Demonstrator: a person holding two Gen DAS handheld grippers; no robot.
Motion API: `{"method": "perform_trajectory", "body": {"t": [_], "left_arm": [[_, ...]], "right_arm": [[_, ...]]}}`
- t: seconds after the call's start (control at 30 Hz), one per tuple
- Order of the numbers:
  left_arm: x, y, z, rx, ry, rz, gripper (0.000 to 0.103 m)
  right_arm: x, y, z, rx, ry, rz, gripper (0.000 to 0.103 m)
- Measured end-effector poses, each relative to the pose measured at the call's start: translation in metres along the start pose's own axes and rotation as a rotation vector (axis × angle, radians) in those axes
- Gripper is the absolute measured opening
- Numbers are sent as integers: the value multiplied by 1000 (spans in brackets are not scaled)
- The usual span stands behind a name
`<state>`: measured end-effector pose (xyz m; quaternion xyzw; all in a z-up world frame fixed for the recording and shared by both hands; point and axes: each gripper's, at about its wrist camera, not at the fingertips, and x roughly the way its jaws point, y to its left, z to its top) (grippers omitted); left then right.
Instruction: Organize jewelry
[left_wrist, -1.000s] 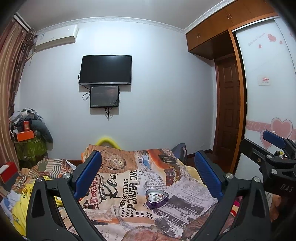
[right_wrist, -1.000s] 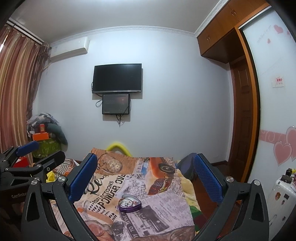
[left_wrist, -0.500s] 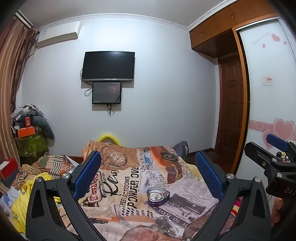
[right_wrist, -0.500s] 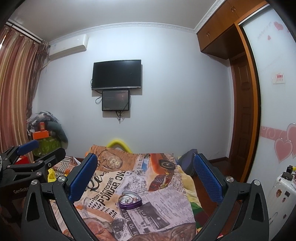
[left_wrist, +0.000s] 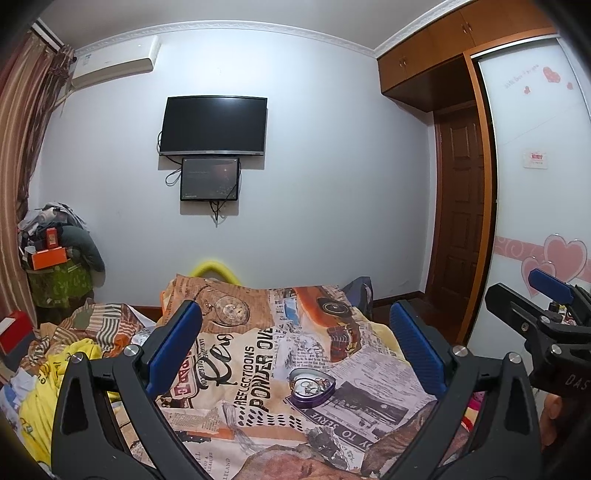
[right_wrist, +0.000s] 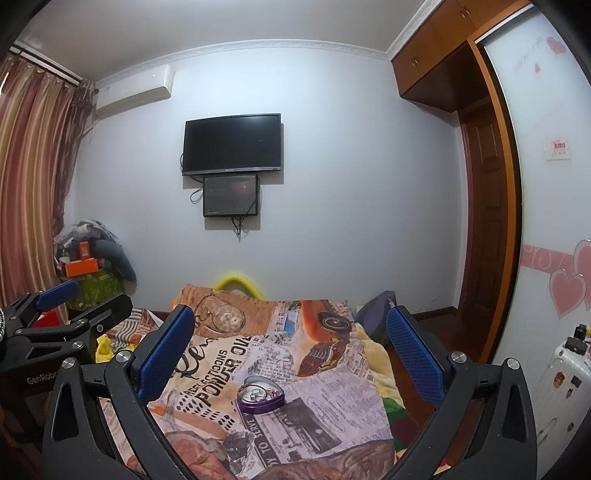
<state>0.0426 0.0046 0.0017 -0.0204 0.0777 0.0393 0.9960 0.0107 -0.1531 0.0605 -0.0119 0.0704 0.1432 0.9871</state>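
Heart tin open on the bed, both grippers held above it

Jewelry sits as a small, glinting tangle inside a purple heart-shaped tin, which lies lidless on the newspaper-print blanket covering the bed. The pieces are too small to tell apart. From the right wrist view the tin rests just past the "POWDER" lettering, toward the near end of the blanket.

The left gripper hangs over the blanket with its jaws spread wide and nothing between the blue pads; the tin shows in the gap, well beyond the fingertips. The right gripper is likewise wide apart and empty, the tin again framed between its fingers. Each tool appears at the edge of the other's view, side by side.

Rumpled yellow and striped bedding lies left of the blanket. On the far wall hang a dark television with a smaller screen below it, and an air conditioner up by the curtain. A wooden door stands at right.
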Motion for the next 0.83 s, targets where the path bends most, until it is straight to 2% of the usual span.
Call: {"method": "perform_trajectory", "body": {"t": [0.83], "left_arm": [[2,-5,-6,13,27,-34,102]], "right_arm": [[3,-9,-2,30,16,-5,103]]}}
